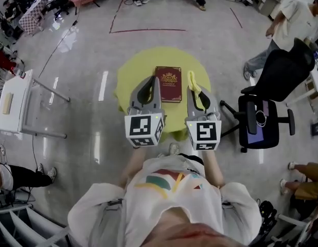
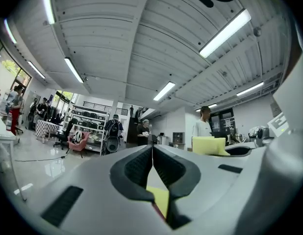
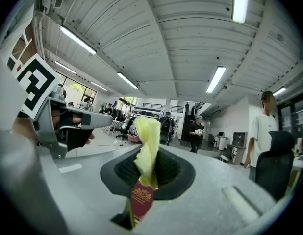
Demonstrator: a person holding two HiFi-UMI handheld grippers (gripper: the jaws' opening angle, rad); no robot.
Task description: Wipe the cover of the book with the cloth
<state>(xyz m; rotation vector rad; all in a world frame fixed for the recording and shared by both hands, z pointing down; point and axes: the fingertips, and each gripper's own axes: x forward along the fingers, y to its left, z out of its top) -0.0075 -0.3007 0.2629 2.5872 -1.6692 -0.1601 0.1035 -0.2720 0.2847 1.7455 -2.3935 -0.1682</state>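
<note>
A dark red book (image 1: pixel 168 84) with a gold emblem lies on the round yellow table (image 1: pixel 129 76). My left gripper (image 1: pixel 154 80) hovers over the table just left of the book, its jaws shut with nothing between them; in its own view the left gripper (image 2: pixel 152 153) shows pads meeting edge to edge. My right gripper (image 1: pixel 193 89) is just right of the book and is shut on a yellow cloth (image 1: pixel 192 80) that sticks out past its tips. In the right gripper view the cloth (image 3: pixel 147 143) stands up from the right gripper (image 3: pixel 150 168), and the book (image 3: pixel 140 202) shows below it.
A black office chair (image 1: pixel 264 112) stands right of the table and a white table (image 1: pixel 15 102) stands at the left. Several people stand or sit around the room's edges. Red tape lines (image 1: pixel 148 31) mark the shiny floor beyond the table.
</note>
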